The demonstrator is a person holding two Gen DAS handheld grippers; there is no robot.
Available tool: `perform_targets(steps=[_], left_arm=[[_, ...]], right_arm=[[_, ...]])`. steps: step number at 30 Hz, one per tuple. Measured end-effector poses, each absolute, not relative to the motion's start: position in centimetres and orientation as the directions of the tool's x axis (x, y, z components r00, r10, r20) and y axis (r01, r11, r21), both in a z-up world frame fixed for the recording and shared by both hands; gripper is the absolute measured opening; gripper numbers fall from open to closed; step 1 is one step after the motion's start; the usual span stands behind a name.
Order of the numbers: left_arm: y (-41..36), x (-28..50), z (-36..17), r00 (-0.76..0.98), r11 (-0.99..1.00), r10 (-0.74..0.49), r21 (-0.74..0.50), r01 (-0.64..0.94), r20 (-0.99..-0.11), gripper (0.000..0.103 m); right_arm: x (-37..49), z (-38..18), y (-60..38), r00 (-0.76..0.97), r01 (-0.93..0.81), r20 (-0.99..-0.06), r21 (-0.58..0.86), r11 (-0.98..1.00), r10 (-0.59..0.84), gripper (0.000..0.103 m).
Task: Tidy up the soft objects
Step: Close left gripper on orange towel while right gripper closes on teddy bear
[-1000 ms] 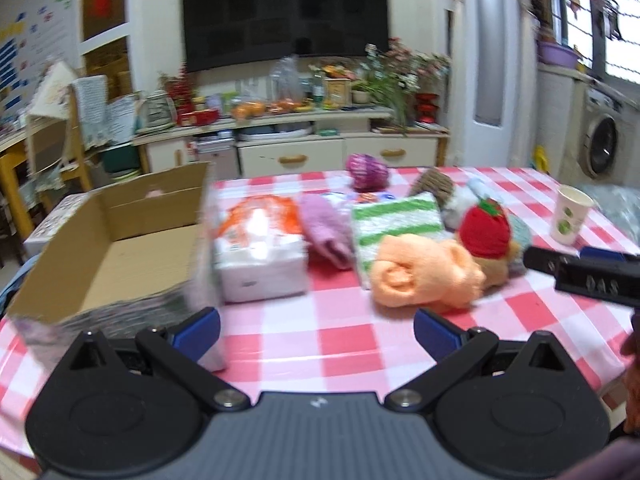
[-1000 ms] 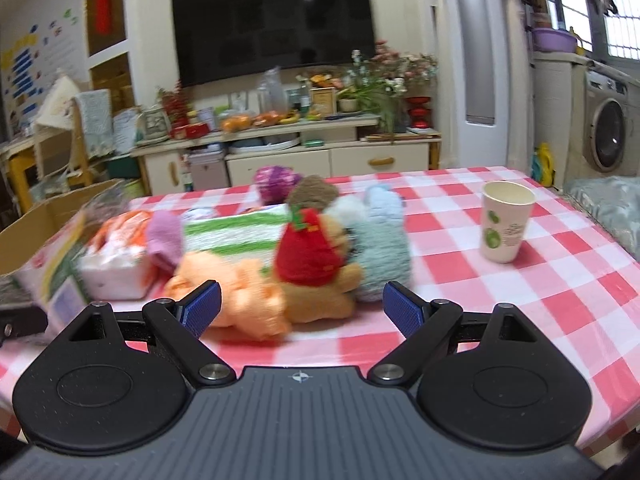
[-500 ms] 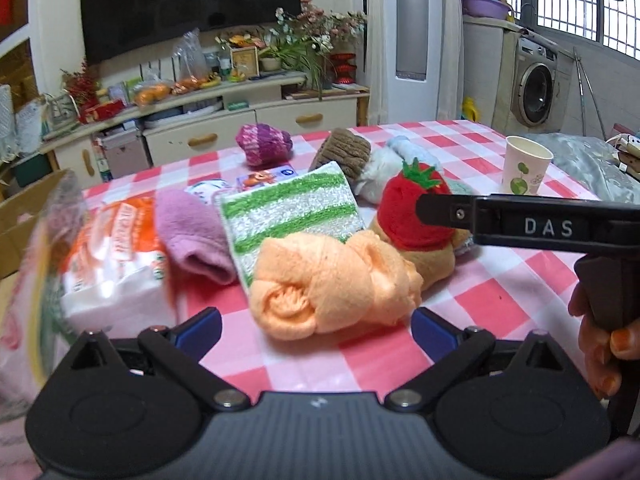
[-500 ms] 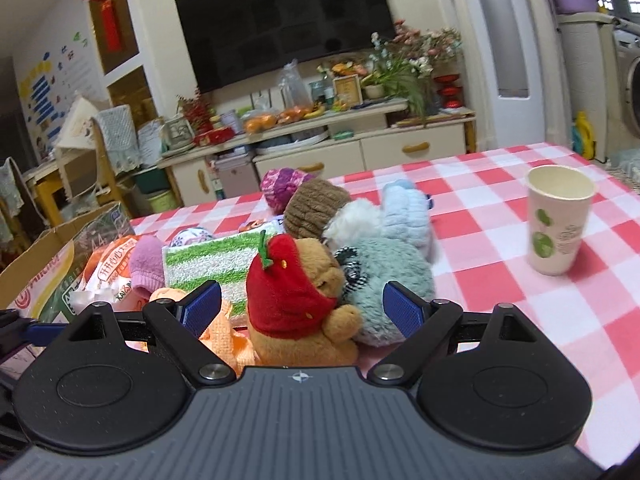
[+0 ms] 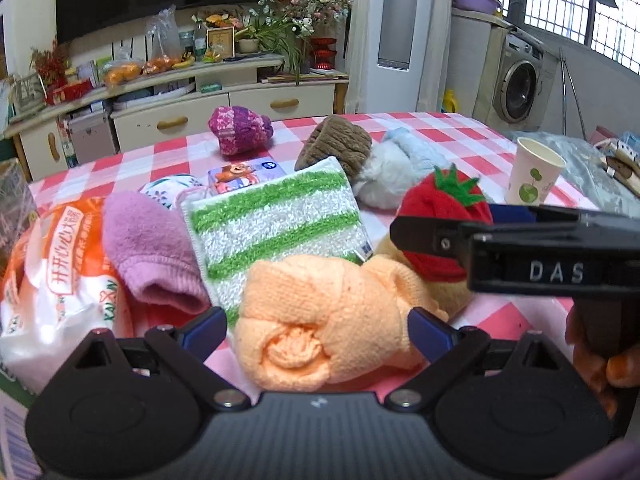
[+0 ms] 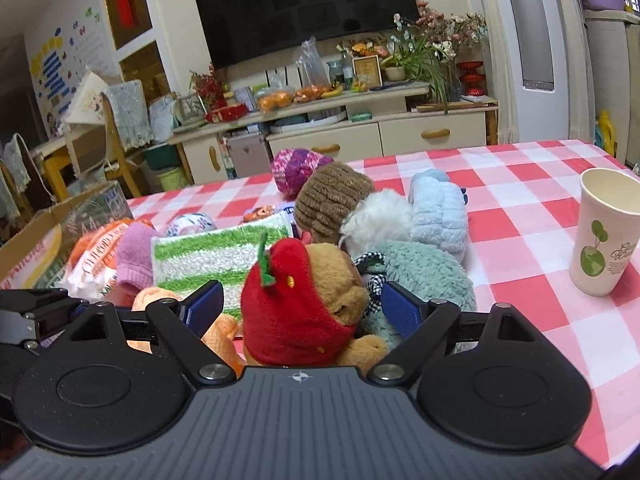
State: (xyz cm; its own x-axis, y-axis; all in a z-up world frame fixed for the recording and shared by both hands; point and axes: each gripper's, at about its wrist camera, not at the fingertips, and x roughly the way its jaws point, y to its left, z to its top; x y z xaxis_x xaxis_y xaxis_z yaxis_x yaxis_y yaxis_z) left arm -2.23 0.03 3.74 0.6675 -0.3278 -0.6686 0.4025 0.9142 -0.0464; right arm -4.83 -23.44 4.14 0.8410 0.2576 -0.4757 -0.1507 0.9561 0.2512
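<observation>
A rolled orange knit [image 5: 320, 320] lies at the front of the red-checked table [image 5: 452, 136]. It sits between the blue pads of my left gripper [image 5: 316, 332], which is open, its pads beside the roll and not pressing it. A brown bear in a red strawberry hood [image 6: 296, 312] lies between the pads of my right gripper [image 6: 302, 310], also open. In the left wrist view a black finger [image 5: 440, 240] of the right gripper crosses in front of the bear. Behind lie a green-striped cloth [image 5: 276, 216], a pink mitten [image 5: 148, 252], a brown hat [image 6: 332, 196] and a purple hat [image 5: 240, 128].
A paper cup [image 6: 604, 236] stands at the right of the table. A teal plush [image 6: 420, 272] and a pale blue plush [image 6: 436, 212] lie beside the bear. A bagged tissue pack [image 5: 52, 280] and a cardboard box [image 6: 28, 248] are at the left.
My left gripper swung right, away from the cardboard box, and closed in on the orange roll. My right gripper came forward until the bear lay between its pads.
</observation>
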Motion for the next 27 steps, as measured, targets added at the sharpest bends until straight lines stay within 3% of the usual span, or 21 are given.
perform_targets(steps=[3, 4, 7, 8, 13, 27], left_arm=[[0.0, -1.6, 3.5, 0.651, 0.910, -0.338, -0.060, 0.410, -0.680, 0.096], [0.0, -1.4, 3.3, 0.640, 0.909, -0.341, -0.067, 0.412, -0.689, 0.091], [0.0, -1.1, 3.1, 0.612, 0.903, -0.358, -0.095, 0.418, -0.705, 0.082], [-0.1, -1.1, 3.2, 0.611, 0.903, -0.358, -0.097, 0.418, -0.706, 0.080], [0.6, -1.1, 3.6, 0.607, 0.907, -0.366, -0.123, 0.404, -0.705, 0.074], [5.4, -2.3, 8.1, 0.708, 0.928, -0.367, -0.187, 0.322, -0.604, 0.073]], right_arm=[[-4.7, 4.1, -23.3, 0.836, -0.161, -0.482, 0.245, 0.956, 0.264, 0.102], [-4.7, 4.1, -23.2, 0.834, -0.166, -0.485, 0.235, 0.958, 0.263, 0.101], [-4.8, 4.1, -22.5, 0.833, -0.171, -0.497, 0.184, 0.968, 0.242, 0.082], [-4.7, 4.2, -22.5, 0.832, -0.171, -0.502, 0.174, 0.970, 0.237, 0.081], [-4.5, 4.5, -22.5, 0.833, -0.155, -0.505, 0.182, 0.971, 0.228, 0.078], [-4.8, 6.1, -22.6, 0.859, -0.089, -0.460, 0.300, 0.950, 0.226, 0.077]])
